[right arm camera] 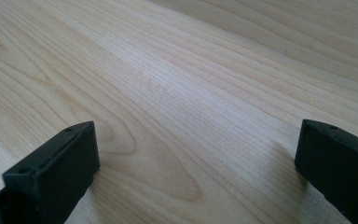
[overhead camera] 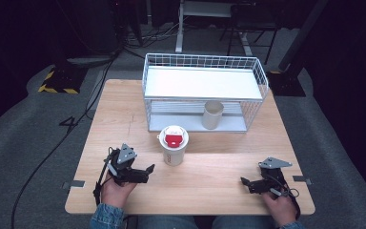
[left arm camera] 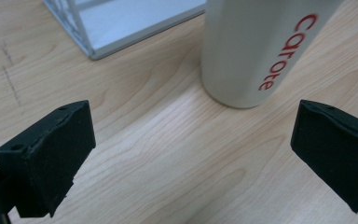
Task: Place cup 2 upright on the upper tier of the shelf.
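Fingers (left arm camera: 46, 158) of the left gripper (overhead camera: 148, 170) gape wide; centre them around the white tumbler (overhead camera: 173, 145), low, then squeeze squarely.

Tumbler (overhead camera: 173, 145) upright on table (overhead camera: 219, 191), just before wire rack (overhead camera: 205, 93); cup (overhead camera: 212, 115) inside rack's lower shelf, behind-right of tumbler; left gripper (overhead camera: 148, 169) left-front of tumbler, right gripper (overhead camera: 244, 182) right-front.

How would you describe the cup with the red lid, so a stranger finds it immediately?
On the wooden table, look just in front of the white wire rack. The white cup stands there upright, outside the rack; unlike the plain beige cup inside, it has a red lid and red lettering.
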The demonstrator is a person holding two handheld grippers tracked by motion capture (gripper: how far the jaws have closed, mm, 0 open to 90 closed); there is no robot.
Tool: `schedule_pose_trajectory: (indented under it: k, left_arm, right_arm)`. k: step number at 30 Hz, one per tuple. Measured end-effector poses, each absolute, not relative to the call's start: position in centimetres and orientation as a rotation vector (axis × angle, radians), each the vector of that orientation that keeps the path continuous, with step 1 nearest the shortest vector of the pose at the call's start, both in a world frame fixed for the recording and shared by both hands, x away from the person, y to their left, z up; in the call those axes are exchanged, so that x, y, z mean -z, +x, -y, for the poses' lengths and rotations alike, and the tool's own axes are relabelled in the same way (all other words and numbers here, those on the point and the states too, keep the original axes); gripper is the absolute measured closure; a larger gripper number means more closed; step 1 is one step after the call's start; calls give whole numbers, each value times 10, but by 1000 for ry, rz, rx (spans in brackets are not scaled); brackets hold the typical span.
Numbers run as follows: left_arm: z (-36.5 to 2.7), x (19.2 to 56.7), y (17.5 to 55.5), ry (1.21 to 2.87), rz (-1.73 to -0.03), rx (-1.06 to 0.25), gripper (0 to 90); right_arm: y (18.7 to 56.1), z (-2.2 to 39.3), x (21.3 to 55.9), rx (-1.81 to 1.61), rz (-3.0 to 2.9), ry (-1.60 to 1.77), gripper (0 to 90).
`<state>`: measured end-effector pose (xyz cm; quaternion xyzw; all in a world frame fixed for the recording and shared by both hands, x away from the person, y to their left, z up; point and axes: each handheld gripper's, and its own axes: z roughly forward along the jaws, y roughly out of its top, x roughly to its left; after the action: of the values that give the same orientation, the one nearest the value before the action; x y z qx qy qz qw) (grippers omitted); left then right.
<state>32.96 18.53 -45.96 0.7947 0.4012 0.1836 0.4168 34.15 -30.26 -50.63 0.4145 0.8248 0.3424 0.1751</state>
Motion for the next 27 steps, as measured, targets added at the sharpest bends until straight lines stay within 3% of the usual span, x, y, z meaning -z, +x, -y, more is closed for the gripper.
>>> schedule_pose_trajectory:
  k: [15,27]
  left_arm:
    - [-154,457,338,1895,-849,-390,0]
    - [-133,470,362,1891,-836,-349,0]
  right_arm:
    - [341,303,506,-970,-2337,1174,0]
    - [341,303,506,-970,-2336,1174,0]
